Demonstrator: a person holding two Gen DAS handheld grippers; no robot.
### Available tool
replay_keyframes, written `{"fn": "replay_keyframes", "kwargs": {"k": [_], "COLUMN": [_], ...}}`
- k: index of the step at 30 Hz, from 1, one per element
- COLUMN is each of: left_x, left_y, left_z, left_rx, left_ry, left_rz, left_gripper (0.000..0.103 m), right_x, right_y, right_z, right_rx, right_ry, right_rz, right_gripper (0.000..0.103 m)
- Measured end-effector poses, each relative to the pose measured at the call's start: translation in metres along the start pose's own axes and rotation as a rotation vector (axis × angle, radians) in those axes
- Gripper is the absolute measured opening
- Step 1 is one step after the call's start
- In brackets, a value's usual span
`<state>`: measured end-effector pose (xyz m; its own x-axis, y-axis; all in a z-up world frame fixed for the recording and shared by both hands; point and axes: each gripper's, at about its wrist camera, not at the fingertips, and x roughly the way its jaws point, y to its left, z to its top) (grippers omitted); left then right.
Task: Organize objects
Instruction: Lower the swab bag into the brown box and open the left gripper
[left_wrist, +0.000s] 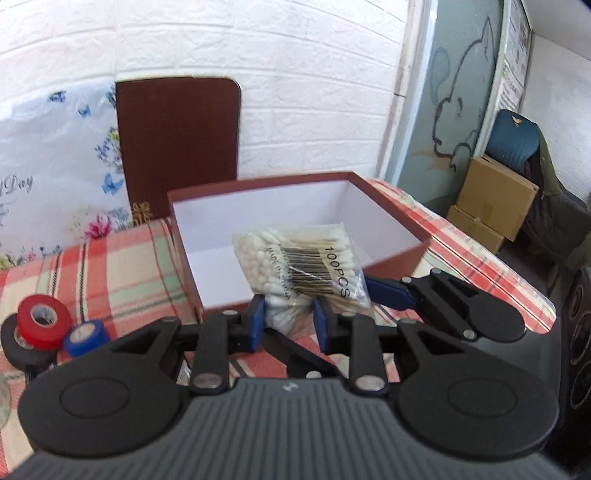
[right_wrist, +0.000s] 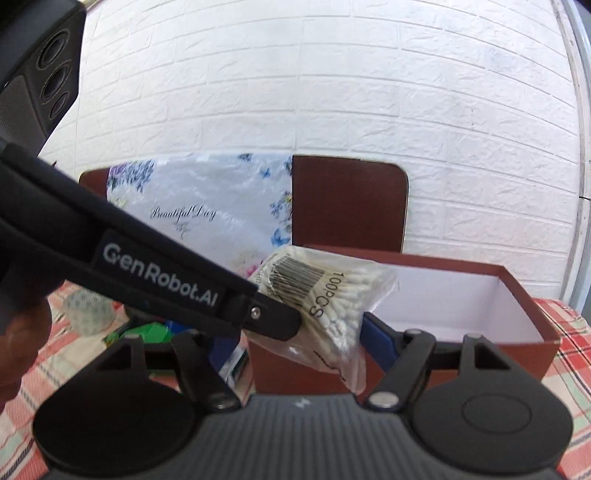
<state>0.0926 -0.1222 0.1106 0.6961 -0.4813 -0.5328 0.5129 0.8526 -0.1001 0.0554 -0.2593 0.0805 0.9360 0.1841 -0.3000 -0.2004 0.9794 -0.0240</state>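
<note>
1. The left gripper (left_wrist: 288, 319) has its blue pads (left_wrist: 257, 317) clamped on the lower end of a clear plastic bag of cotton swabs (left_wrist: 299, 269). The film bunches between the pads, so they are pinching the bag as much as the swabs inside.
2. In the right wrist view the bag (right_wrist: 325, 291) hangs in the air off the tip of the left tool, tilted, in front of the near left corner of the box.
3. The right gripper (right_wrist: 299, 343) stands with its fingers apart. One blue pad (right_wrist: 376, 339) sits just beside the bag's lower edge; whether it touches the film I cannot tell. The other finger is mostly hidden behind the left tool.
4. The bag looks very light and soft: thin, glossy film that will crumple and may slip, with a loose bundle of stiff little sticks inside. Nothing in it looks breakable.
5. My judgement is that the best hold is across the thick middle of the bundle, near the barcode label, where the pads would bite on swabs rather than on empty film. The present hold at the end lets the bag swing and could slide off.
6. Just beyond it is the open red-brown box (left_wrist: 391, 254) with a white inside, empty as far as the views show, and probably where the bag should go.
7. The box sits on a checked tablecloth (left_wrist: 122, 266). A red roll of tape (left_wrist: 44, 319) and a blue one (left_wrist: 86, 334) lie off to the left, apart from the box.
</note>
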Motion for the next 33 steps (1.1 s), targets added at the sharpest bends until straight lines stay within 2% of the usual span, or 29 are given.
{"fn": "replay_keyframes", "kwargs": {"k": [3, 7, 11, 16, 24, 30, 31, 32, 33], "left_x": [0.0, -0.001, 0.003, 0.016, 0.047, 0.094, 0.099, 0.105, 0.108], "left_y": [0.005, 0.019, 0.021, 0.018, -0.002, -0.017, -0.018, -0.019, -0.018], "left_z": [0.001, 0.002, 0.004, 0.007, 0.027, 0.042, 0.042, 0.042, 0.042], "left_rx": [-0.011, -0.06, -0.058, -0.046, 0.014, 0.049, 0.052, 0.045, 0.029], "left_ry": [-0.012, -0.009, -0.012, 0.0, -0.007, 0.025, 0.027, 0.039, 0.052], "left_rz": [0.061, 0.099, 0.119, 0.116, 0.032, -0.032, -0.022, -0.005, 0.014], "left_gripper": [0.031, 0.03, 0.031, 0.031, 0.031, 0.033, 0.034, 0.046, 0.051], "right_x": [0.013, 0.028, 0.04, 0.049, 0.044, 0.06, 0.065, 0.068, 0.072], "right_y": [-0.003, -0.001, 0.004, -0.008, -0.037, -0.077, -0.083, -0.087, -0.089], "right_z": [0.005, 0.009, 0.01, 0.007, 0.006, 0.005, 0.005, 0.004, 0.003], "right_rx": [-0.01, -0.03, -0.056, -0.016, 0.005, 0.078, 0.093, 0.102, 0.103], "right_ry": [-0.015, -0.009, -0.025, -0.025, -0.052, 0.0, 0.009, 0.02, 0.04], "right_rz": [0.033, 0.093, 0.107, 0.101, -0.014, -0.116, -0.121, -0.121, -0.12], "right_gripper": [0.072, 0.072, 0.072, 0.072, 0.072, 0.072, 0.072, 0.075, 0.081]}}
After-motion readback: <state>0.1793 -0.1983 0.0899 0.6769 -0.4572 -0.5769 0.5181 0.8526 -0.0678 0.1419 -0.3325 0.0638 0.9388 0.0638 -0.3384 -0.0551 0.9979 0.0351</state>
